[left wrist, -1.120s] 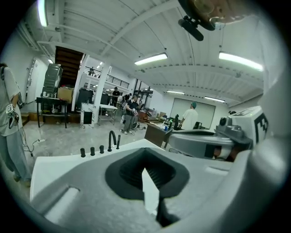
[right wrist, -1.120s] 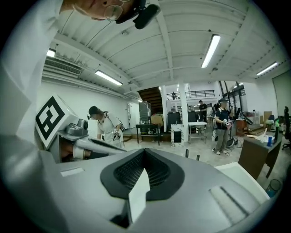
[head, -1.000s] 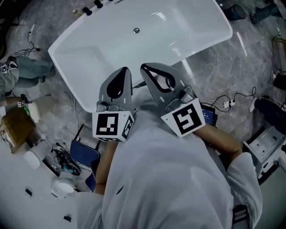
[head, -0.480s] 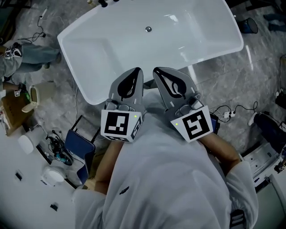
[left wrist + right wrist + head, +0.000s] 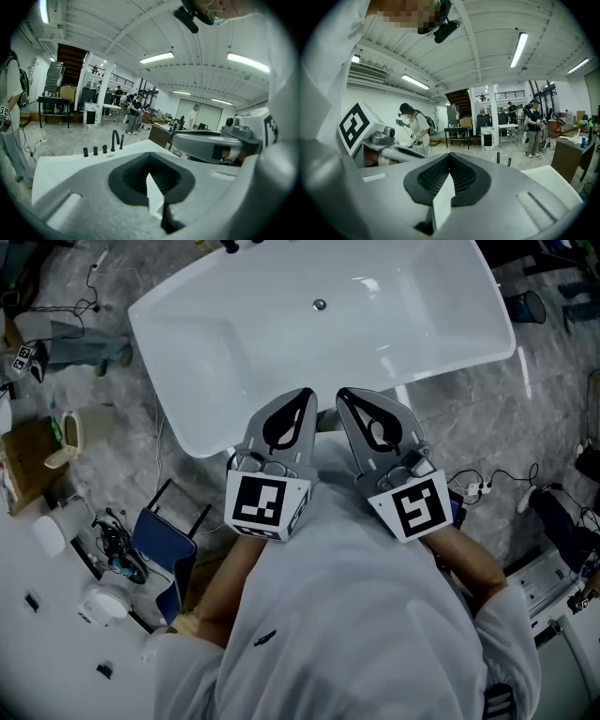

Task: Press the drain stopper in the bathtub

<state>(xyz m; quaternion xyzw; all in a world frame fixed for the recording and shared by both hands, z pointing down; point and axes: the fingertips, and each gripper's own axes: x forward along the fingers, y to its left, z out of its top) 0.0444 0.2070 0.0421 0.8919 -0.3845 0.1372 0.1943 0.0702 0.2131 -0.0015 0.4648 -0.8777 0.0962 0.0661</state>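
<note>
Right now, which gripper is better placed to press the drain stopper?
Left, but only marginally. The left gripper and right gripper are both shut and empty, side by side over the bathtub's near rim. The left tip lies slightly closer to the drain stopper. Either could probably reach.

A grey marbled floor fills the room; on it lie a brown cardboard box, a blue folding frame just beside a tangle of wires, and a white power strip with thin cables; a person's jeans-clad legs show near the upper corner; strip lights hang under a ribbed white ceiling; a dark staircase rises behind; several people stand near tables; one person in a white shirt carries a backpack.
</note>
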